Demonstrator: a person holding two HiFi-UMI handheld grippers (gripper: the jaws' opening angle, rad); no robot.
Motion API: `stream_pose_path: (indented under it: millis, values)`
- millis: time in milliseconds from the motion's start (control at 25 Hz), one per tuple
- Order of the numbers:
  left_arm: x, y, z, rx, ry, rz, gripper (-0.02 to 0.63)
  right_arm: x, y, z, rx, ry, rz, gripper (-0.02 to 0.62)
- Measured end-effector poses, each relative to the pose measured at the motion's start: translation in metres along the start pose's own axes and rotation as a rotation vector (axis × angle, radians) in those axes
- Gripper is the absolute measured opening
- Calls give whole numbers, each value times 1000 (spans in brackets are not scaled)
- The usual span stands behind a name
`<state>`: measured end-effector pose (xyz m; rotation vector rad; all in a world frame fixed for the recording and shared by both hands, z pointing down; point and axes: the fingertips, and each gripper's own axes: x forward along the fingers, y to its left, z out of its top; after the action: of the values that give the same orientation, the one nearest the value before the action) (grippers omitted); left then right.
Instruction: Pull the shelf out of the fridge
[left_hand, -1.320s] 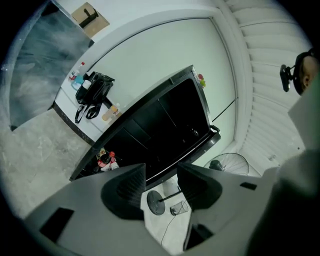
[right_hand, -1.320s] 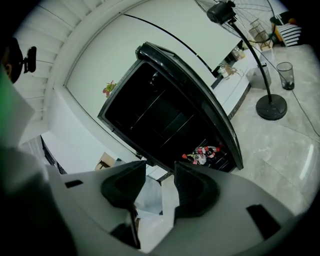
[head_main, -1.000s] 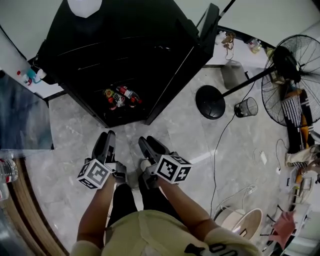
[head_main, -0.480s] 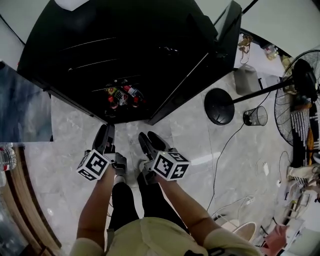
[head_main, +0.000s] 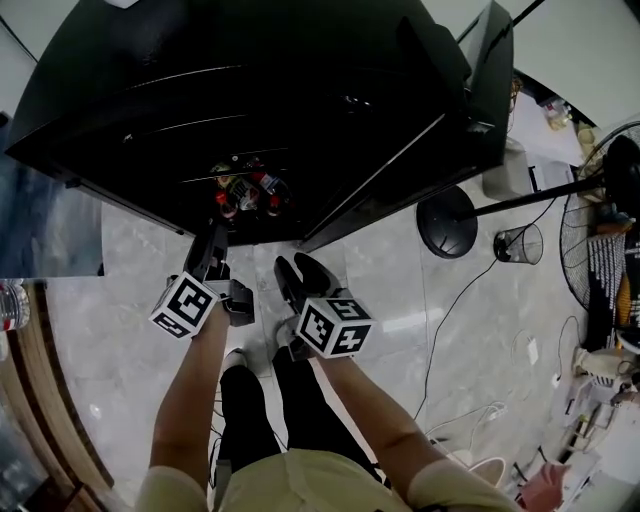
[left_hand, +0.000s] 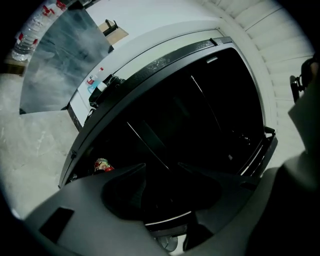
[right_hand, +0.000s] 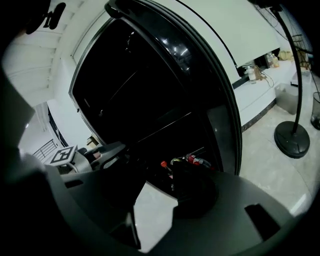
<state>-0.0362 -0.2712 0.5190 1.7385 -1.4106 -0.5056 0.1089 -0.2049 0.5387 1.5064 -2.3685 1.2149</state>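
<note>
I have both grippers low in front of the open black fridge (head_main: 300, 60), over the grey marble floor (head_main: 130, 260), and neither one touches anything. The left gripper (head_main: 211, 243) points at the bottom of the cabinet opening. In the left gripper view its jaws stand apart with only the dark interior between them, so that claw is spread and empty. The right gripper (head_main: 298, 272) sits just beside it, nearer the door side, and the right gripper view shows its jaws spread too, with bare floor showing through the gap. The shelves (head_main: 205, 125) are all inside the fridge: I see them as thin pale edges stacked one above another across the dark cabinet. The left gripper view catches one shelf edge (left_hand: 150, 146) as a slanted line beyond the jaw tips, apart from them. Below the lowest shelf, a cluster of bottles (head_main: 245, 190) with red caps and labels sits in the bottom of the fridge, just past the left gripper's tips. The fridge door (head_main: 488, 90) hangs swung out to the right. Past it stand a round black fan base (head_main: 447, 222) and a small mesh bin (head_main: 520, 243), with a cable (head_main: 440, 320) trailing over the floor.
</note>
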Motion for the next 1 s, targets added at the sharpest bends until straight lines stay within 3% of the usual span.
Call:
stream_pose_path:
  millis: [240, 760, 1000]
  values:
    - [31, 16, 11, -69, -48, 17, 181, 16, -7, 3, -64, 1, -14, 166]
    - [72, 33, 28, -125, -188, 50, 181, 18, -20, -13, -56, 27, -48, 166]
    - [82, 40, 36, -199, -255, 49, 181, 11, -31, -22, -58, 44, -67, 166]
